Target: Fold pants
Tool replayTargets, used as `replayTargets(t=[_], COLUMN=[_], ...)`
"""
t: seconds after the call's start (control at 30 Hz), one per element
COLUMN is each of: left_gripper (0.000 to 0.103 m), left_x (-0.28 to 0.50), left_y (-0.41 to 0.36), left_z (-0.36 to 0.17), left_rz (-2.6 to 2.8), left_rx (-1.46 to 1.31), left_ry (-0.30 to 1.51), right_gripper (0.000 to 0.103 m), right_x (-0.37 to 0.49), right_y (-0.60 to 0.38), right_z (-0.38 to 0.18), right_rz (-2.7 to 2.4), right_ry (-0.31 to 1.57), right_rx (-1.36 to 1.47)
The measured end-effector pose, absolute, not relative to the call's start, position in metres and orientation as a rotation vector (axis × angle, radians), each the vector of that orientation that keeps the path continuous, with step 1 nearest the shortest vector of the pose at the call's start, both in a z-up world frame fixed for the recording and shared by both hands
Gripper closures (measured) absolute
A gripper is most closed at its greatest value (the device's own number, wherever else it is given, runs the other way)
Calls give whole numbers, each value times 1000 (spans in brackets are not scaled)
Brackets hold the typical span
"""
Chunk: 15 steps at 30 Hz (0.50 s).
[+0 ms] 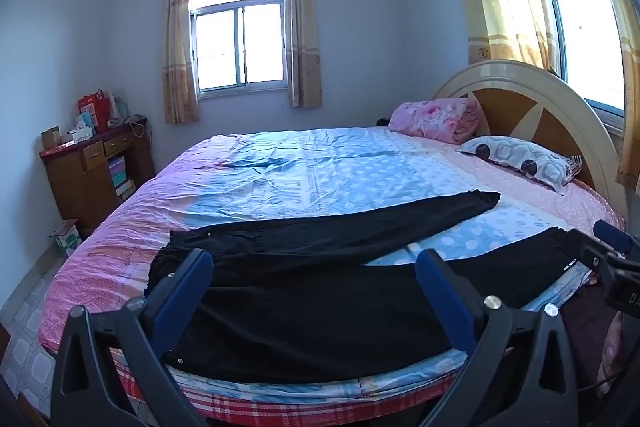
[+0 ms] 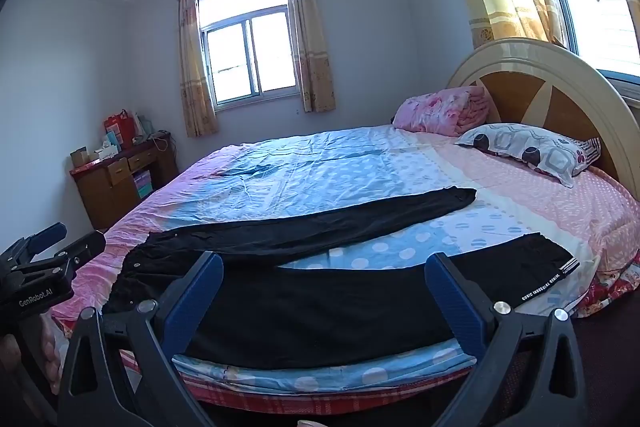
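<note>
Black pants (image 1: 312, 291) lie spread flat across the near edge of the bed (image 1: 280, 171), waistband to the left, legs splayed out to the right, the far leg angling up toward the pillow (image 1: 520, 157). From the left wrist view, the left gripper (image 1: 314, 287) hovers just above the upper part of the pants, its blue-padded jaws wide apart with nothing between them but the cloth below. At the right edge the right gripper (image 1: 600, 247) pokes in over the cuff of the near leg. Over to the right wrist view: the right gripper (image 2: 324, 287) hangs above the near leg, tilted a little downward, jaws spread wide and gripping nothing. The pants (image 2: 320, 311) stretch from the waistband at left to a cuff with white lettering at right. At the left edge the left gripper (image 2: 52, 247) shows, jaws apart, beside the waistband. A folded pink blanket (image 2: 440, 111) sits by the headboard (image 2: 560, 79).
</note>
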<state>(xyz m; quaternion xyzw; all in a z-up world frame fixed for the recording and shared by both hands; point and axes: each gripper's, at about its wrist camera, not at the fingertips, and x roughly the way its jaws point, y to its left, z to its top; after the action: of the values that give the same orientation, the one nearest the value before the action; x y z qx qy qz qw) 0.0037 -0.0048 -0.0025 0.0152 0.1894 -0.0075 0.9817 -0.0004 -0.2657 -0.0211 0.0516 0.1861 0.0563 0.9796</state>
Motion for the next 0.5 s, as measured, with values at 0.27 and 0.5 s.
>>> replayTargets(t=[0.27, 0.5], left_gripper=[0, 0], left_x=[3, 4], left_y=[0, 1], left_z=[-2, -2], left_rz=[-15, -13], left_rx=[21, 20], left_ry=[386, 387], right_gripper=[1, 1], right_x=[0, 1], right_y=[-263, -264], right_z=[-19, -19], right_rz=[104, 103], right_ry=[381, 381], right_rx=[102, 103])
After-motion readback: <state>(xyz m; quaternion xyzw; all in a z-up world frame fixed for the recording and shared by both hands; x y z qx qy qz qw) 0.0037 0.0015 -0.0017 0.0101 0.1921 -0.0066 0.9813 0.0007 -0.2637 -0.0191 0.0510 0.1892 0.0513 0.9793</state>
